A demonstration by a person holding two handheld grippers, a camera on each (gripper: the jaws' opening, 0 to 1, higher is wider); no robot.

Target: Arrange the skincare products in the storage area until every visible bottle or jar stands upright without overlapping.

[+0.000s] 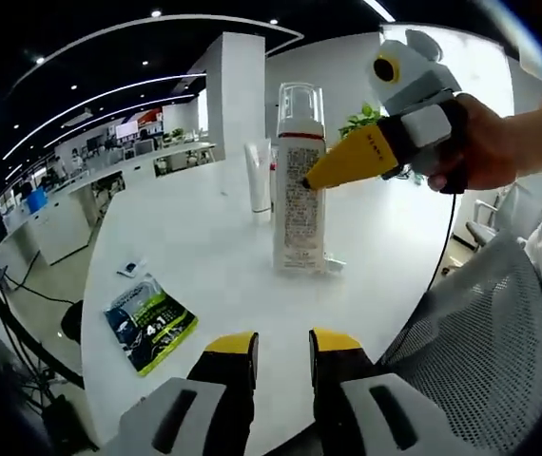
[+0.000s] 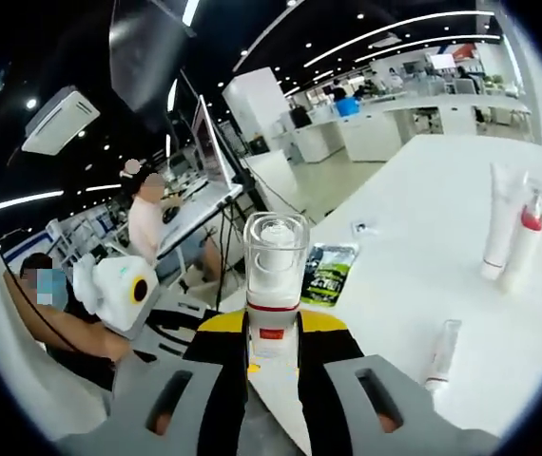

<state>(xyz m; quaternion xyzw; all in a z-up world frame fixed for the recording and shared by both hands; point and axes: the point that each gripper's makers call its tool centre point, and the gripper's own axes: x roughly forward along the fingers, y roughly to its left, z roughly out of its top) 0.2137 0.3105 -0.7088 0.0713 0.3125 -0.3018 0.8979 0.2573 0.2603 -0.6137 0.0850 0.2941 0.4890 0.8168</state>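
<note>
Right gripper view shows the right hand-held gripper (image 2: 273, 353) clamped on the tall white pump bottle with clear cap (image 2: 275, 275), upright at frame centre on the white round surface (image 2: 414, 285). Judged best: release straight, without tilting. The left hand-held gripper (image 1: 282, 344) hangs open, holding nothing.

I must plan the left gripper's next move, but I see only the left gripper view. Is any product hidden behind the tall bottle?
Observer: Yes. In the right gripper view, past the tall bottle that the right gripper holds, a small tube lies flat on the table.
Operator: Does something stand beside the white tube?
Observer: A slim bottle with a red top stands upright close beside the white tube. I cannot tell if they touch.
</note>
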